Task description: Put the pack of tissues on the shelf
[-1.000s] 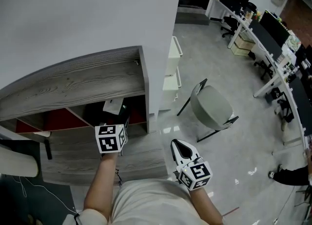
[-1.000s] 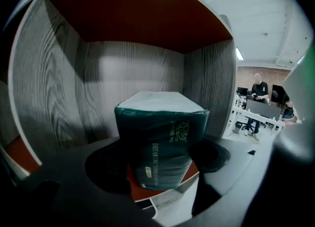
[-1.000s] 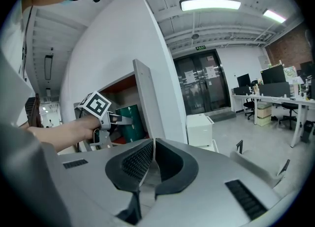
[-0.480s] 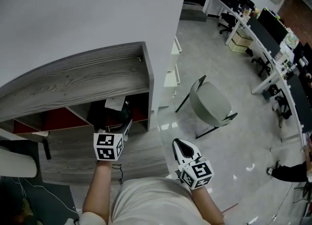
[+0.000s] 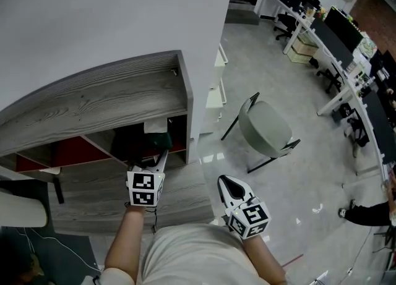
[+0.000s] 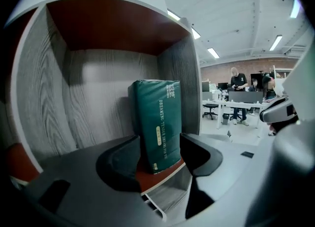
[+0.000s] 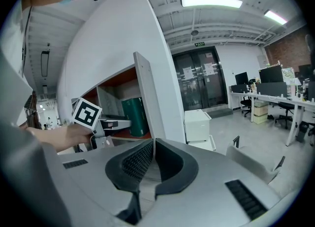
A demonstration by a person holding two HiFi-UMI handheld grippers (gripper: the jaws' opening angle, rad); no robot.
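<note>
Tissue pack upright in the shelf cubby. Left hand-held gripper released, jaws closing either side of the pack, not touching. Right hand-held gripper clenched, empty.

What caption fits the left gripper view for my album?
Green tissue pack standing upright in the shelf compartment, the left gripper with jaws closing empty just before it.

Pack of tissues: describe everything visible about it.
The pack of tissues is a tall, dark green block in soft, slightly glossy wrap, with pale print down its front. It stands upright on the reddish floor of a shelf compartment, near the front edge and nearer the right wood-grain wall. The jaws of the left gripper, closing, flank its lower end; the pads do not seem to press on it.
</note>
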